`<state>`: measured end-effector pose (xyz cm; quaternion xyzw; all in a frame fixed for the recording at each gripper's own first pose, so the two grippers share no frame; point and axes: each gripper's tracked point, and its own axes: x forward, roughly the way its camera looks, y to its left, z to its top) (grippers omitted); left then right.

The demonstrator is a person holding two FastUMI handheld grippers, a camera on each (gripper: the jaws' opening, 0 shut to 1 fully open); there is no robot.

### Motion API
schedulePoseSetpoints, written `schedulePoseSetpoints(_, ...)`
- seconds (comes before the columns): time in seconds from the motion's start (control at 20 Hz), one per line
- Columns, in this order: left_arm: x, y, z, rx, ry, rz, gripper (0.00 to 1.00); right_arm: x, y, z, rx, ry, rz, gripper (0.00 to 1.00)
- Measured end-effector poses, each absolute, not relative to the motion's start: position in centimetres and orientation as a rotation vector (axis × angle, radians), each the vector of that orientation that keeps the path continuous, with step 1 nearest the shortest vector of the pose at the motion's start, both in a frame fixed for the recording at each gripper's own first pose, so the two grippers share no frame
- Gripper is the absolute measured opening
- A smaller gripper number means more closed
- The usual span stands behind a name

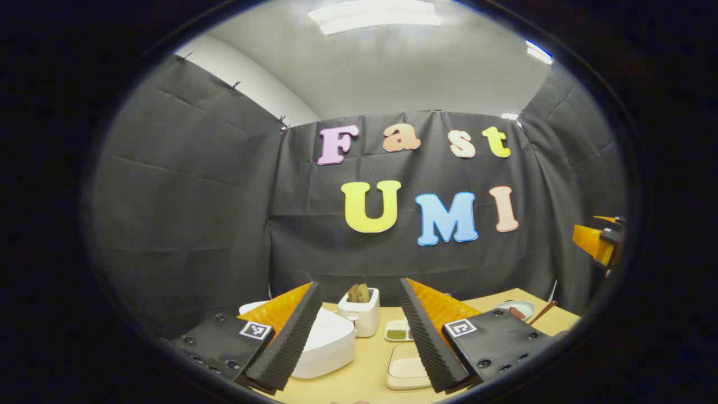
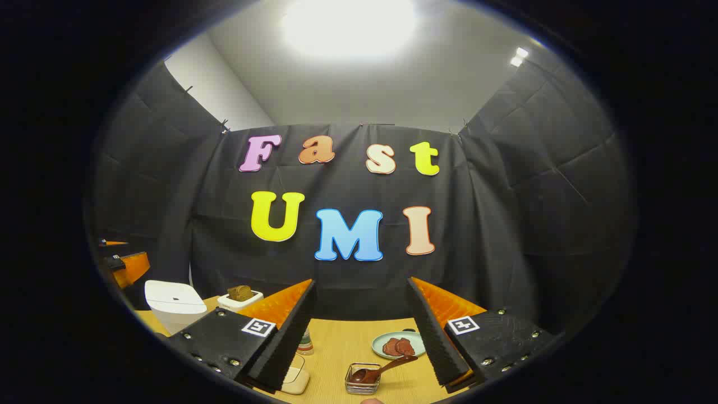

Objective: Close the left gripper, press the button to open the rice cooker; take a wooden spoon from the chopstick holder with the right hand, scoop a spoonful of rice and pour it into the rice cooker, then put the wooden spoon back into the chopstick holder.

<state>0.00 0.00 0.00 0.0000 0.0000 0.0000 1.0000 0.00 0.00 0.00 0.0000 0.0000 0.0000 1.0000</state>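
My left gripper (image 1: 358, 282) is open and empty, held above the near side of the table. Below it and slightly left sits the white rice cooker (image 1: 328, 343), lid down; the right gripper view has it at far left (image 2: 174, 304). My right gripper (image 2: 362, 280) is also open with nothing in it. A dark wooden spoon (image 2: 377, 370) rests bowl-down in a small clear holder (image 2: 363, 379) on the table below that gripper, handle slanting up to the right. The spoon's handle (image 1: 542, 312) also shows at the right of the left gripper view.
On the wooden table (image 1: 364, 359) behind the cooker stands a white toaster (image 1: 362, 311) holding bread, with a small dish of green bits (image 1: 397, 333) and a white tray (image 1: 405, 371) beside it. A plate of red slices (image 2: 399, 345) and a small bottle (image 2: 305, 342) sit farther off.
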Motion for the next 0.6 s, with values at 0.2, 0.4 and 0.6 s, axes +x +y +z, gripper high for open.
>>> schedulePoseSetpoints(0.2, -0.04, 0.64, 0.49, 0.006, -0.006, 0.014, 0.98, 0.08, 0.23, -0.09, 0.005, -0.001, 0.008, 0.96)
schedulePoseSetpoints(0.4, 0.08, 0.49, 0.54, 0.013, -0.006, 0.01, 0.95, -0.11, 0.06, -0.37, 0.001, 0.001, 0.009, 0.96)
schedulePoseSetpoints(0.6, 0.21, 0.46, 0.57, 0.014, -0.009, 0.006, 0.98, 0.04, -0.52, 0.02, -0.003, -0.004, -0.001, 0.96)
